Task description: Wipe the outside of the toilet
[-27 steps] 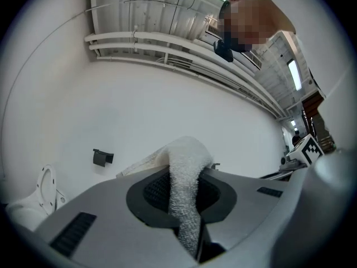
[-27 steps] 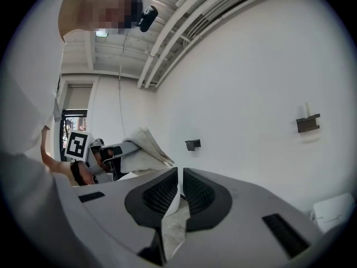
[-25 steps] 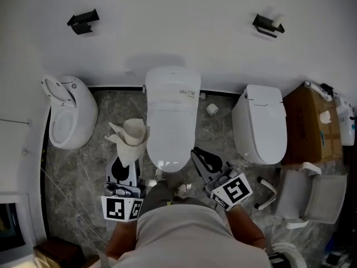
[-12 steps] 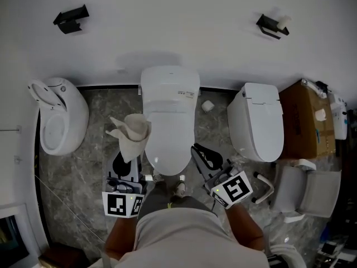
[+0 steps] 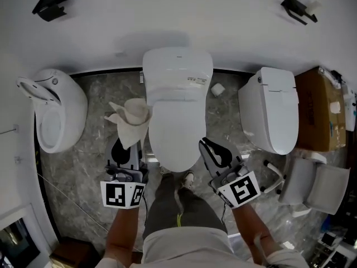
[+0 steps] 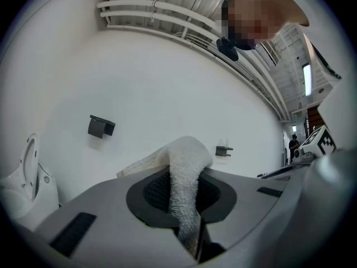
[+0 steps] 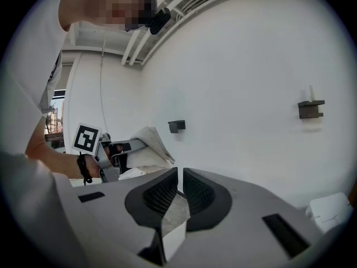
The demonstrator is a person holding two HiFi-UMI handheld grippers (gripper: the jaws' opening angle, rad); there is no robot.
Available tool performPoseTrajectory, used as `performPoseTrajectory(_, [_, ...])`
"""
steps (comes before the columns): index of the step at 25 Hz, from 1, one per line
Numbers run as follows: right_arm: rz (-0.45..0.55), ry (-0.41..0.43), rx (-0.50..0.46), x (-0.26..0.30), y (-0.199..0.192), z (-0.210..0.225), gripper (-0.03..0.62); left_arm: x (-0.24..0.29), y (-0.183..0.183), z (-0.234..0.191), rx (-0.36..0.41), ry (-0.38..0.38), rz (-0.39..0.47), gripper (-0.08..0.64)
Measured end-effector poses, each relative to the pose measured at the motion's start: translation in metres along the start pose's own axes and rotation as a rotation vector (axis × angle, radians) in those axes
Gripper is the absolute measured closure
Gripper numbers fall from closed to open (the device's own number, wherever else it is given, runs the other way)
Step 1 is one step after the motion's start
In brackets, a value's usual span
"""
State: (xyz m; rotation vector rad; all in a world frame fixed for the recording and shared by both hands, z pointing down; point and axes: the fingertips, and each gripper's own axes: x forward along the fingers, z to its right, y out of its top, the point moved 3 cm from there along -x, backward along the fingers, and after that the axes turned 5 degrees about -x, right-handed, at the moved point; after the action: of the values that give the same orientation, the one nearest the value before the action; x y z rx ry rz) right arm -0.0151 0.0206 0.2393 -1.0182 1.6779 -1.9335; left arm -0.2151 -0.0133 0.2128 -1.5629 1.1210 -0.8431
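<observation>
Toilet (image 5: pixel 177 116): base hidden under lid | left gripper (image 5: pixel 124 152): clenched on cloth (image 5: pixel 131 123) | right gripper (image 5: pixel 212 149): closed, empty

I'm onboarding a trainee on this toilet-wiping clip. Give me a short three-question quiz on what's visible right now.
1. Which does the left gripper hold? A yellow sponge; B cream terry cloth; C brush.
2. True or false: the right gripper grips a cloth too.
3. Fill in: the lid of the middle white ceramic toilet is ___.
Key: 1 B; 2 false; 3 closed.
</observation>
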Motion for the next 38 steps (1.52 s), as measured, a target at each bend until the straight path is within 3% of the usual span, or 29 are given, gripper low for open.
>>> performPoseTrajectory(9, [0.036, -0.054, 0.025, 0.076, -0.064, 0.035, 0.54, 0.07, -0.084, -0.062, 0.018, -0.001, -0.044, 0.499])
performPoseTrajectory(18, [0.034, -0.097, 0.031, 0.131, -0.112, 0.073, 0.54, 0.136, -0.146, -0.096, 0.044, 0.005, -0.052, 0.499])
performPoseTrajectory(38, [0.024, -0.087, -0.015, 0.213, -0.154, 0.106, 0.54, 0.263, -0.225, -0.193, 0.147, 0.043, -0.15, 0.499])
